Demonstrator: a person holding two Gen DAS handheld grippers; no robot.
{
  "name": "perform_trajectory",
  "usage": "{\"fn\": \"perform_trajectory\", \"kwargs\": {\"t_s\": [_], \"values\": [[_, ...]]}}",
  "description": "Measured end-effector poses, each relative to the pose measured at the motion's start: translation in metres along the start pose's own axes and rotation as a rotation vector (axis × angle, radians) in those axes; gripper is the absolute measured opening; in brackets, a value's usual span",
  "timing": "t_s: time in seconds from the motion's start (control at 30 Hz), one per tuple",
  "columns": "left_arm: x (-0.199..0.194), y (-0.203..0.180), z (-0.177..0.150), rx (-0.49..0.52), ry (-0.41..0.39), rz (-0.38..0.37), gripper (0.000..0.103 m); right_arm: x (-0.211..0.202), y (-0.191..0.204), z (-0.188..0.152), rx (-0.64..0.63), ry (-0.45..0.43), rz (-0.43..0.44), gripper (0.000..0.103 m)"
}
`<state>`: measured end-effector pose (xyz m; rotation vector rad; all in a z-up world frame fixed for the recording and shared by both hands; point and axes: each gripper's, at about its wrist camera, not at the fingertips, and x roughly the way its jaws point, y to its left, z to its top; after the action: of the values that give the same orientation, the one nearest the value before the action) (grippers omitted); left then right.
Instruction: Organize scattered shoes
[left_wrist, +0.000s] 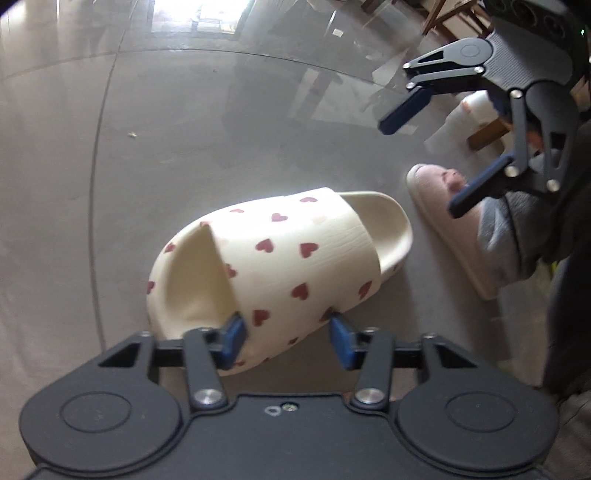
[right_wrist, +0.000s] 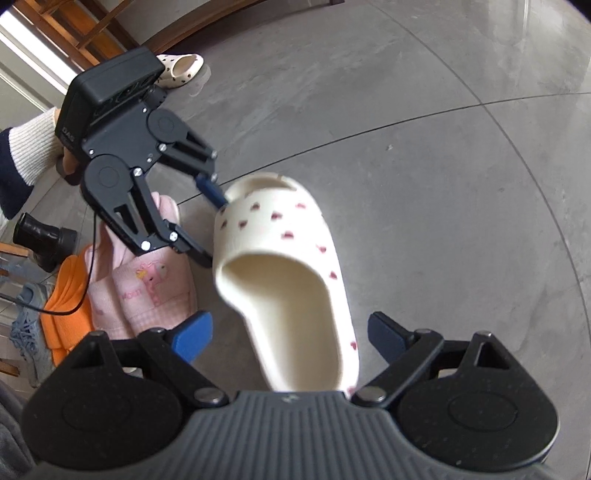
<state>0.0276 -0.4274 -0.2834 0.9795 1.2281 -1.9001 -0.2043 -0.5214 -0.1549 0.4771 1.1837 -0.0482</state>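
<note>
**Heart-Print Slide: Grip State and Handling Notes**

The cream foam slide sandal printed with red hearts (left_wrist: 280, 266) is located on the grey tiled floor (left_wrist: 184, 129), between the two grippers. In the left wrist view, the left gripper (left_wrist: 288, 339) is positioned at the strap edge nearest the camera. One blue pad (left_wrist: 233, 341) is seen against the inside of the strap and the other outside it, so the strap wall is judged to be pinched, although firm pressure cannot be confirmed. In the right wrist view, one blue finger is seen at the rim of the strap.

The right gripper (right_wrist: 291, 336) is held above the heel end of the sandal with its jaws spread wide; nothing is held between them.

A pair of pink padded slippers with a cartoon motif (right_wrist: 147, 291) and an orange slipper (right_wrist: 68, 295) are seen lined up close beside the sandal. A second heart-print shoe (right_wrist: 181, 68) lies well apart near wooden furniture (right_wrist: 74, 29).

Handling judgement: the sandal is expected to be light, moulded in one piece, springy and not fragile. The smooth foam may slip under a shallow grip. The broad strap is recommended as the hold point, with one pad inside and one outside; the thick sole edge is a secondary option. Swinging from a one-sided hold is to be anticipated.
</note>
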Motion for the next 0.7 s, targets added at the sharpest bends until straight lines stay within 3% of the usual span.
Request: {"fn": "perform_trajectory", "kwargs": {"t_s": [0.17,0.3,0.37,0.43,0.53,0.63,0.7], "values": [[0.005,-0.013,-0.021,-0.173,-0.148,0.001,0.034,0.006,-0.009,0.005,0.020,-0.013,-0.027,0.093],[0.010,-0.029,-0.049,-0.500,-0.347,0.087,0.034,0.009,-0.011,0.016,-0.024,-0.021,-0.066,0.093],[0.016,-0.053,-0.062,-0.720,-0.460,0.190,0.034,0.006,-0.012,0.022,-0.039,-0.020,-0.062,0.093],[0.030,-0.082,-0.055,-0.756,-0.463,0.298,0.032,0.006,-0.018,0.031,0.003,0.006,-0.031,0.093],[0.036,-0.116,-0.042,-0.669,-0.441,0.443,0.042,0.012,-0.026,0.040,0.100,0.075,0.043,0.093],[0.017,-0.137,-0.046,-0.630,-0.423,0.602,0.046,0.016,-0.024,0.051,0.075,0.065,0.076,0.093],[0.003,-0.144,-0.053,-0.630,-0.419,0.668,0.049,0.023,-0.017,0.061,0.012,0.063,0.082,0.093]]}}
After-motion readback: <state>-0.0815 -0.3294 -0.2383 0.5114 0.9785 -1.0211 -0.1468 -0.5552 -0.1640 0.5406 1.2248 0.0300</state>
